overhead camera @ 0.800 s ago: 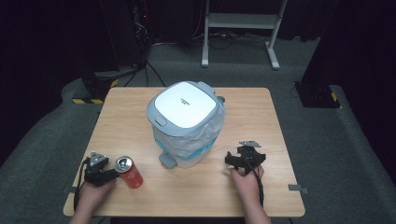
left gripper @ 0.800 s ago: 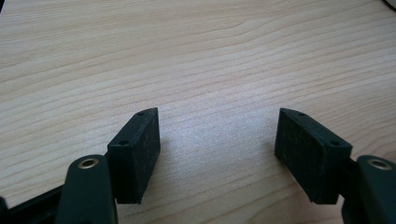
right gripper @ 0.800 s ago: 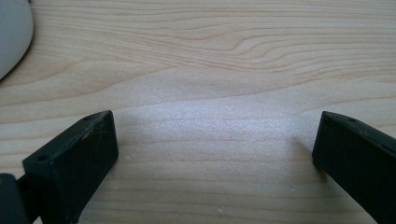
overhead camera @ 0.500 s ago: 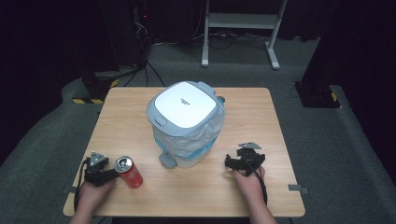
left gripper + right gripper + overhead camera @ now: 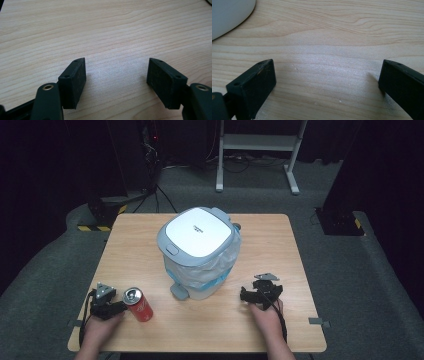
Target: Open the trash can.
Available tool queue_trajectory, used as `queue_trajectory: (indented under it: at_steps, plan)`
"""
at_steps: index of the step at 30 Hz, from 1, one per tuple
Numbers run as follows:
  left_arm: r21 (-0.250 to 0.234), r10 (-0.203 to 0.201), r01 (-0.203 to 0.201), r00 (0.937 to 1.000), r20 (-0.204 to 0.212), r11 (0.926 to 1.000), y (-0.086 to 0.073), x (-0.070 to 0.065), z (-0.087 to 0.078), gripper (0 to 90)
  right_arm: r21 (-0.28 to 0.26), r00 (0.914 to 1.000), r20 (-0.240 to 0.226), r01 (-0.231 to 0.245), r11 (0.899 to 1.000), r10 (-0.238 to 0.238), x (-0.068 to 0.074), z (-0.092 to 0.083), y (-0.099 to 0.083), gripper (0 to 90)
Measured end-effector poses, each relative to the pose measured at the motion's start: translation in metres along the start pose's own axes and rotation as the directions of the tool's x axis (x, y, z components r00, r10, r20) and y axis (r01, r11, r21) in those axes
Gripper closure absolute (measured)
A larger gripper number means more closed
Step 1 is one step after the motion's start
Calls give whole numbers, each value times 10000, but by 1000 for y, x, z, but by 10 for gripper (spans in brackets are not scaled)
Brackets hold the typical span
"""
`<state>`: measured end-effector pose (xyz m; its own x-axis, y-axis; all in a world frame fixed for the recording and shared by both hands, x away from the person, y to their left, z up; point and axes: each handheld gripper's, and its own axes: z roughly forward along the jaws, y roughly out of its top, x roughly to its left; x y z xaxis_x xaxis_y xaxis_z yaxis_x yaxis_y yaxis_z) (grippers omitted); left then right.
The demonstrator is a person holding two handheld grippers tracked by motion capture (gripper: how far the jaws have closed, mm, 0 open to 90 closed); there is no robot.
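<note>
A red soda can (image 5: 138, 304) with a silver top lies tilted near the counter's (image 5: 280, 245) front-left corner, just beside my left tongs (image 5: 119, 308). Both my left and right tongs (image 5: 245, 295) rest released, nothing between their jaws.

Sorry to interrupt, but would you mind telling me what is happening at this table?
A person rests two handheld grippers on the light wooden table. The left gripper sits beside a red drink can lying on its side, jaws open and empty. The right gripper is open too, near a lidded white and blue-grey bin with a plastic liner. Nothing is held yet.
</note>
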<state>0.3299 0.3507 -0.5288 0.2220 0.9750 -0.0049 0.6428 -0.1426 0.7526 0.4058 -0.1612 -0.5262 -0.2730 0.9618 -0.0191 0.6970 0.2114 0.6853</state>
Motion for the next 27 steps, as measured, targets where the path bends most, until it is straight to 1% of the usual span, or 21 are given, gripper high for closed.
queue_trajectory:
  at_steps: [12, 14, 16, 18, 20, 21, 22, 23, 24, 27]
  plan:
    - [-6, 22, -22, 10000, 17, 10000, 0, 1, 0, 321, -6, 9999, 100, -100, 10000, 100, 2, 0, 0, 10]
    - [-5, 24, -24, 10000, 3, 10000, 0, 0, 0, 321, -7, 9999, 95, -97, 10000, 97, 2, 0, 0, 10]
    - [33, 79, -79, 10000, -10, 10000, 0, 0, -1, 324, -10, 10000, -8, -5, 10000, 5, 2, -1, -1, 12]
    - [20, 62, -62, 10000, -12, 10000, 0, 0, -1, 328, -102, 9997, -164, 178, 9998, -180, 3, -3, -2, 74]
    - [11, 67, -67, 10000, 13, 10000, 0, 0, -1, 330, -204, 9991, -323, 279, 9994, -286, 5, -7, -4, 196]
    - [-18, 81, -81, 10000, 55, 10000, -1, 0, -1, 341, -303, 9982, -419, 416, 9987, -428, 7, -11, -5, 259]
    - [-19, 143, -143, 9998, 97, 9999, -1, 0, -2, 356, -289, 9979, -507, 395, 9988, -409, 8, -13, -6, 300]
    - [-38, 161, -160, 9998, 149, 9999, -1, 0, -2, 369, -365, 9969, -608, 484, 9982, -506, 11, -15, -6, 333]
    - [-50, 168, -167, 9997, 184, 9998, -1, -1, -2, 382, -516, 9961, -663, 552, 9971, -586, 13, -19, -6, 365]
    - [-46, 343, -341, 9987, 375, 9994, -1, -1, -3, 420, -1254, 9931, -861, 685, 9897, -796, 22, -33, -4, 446]
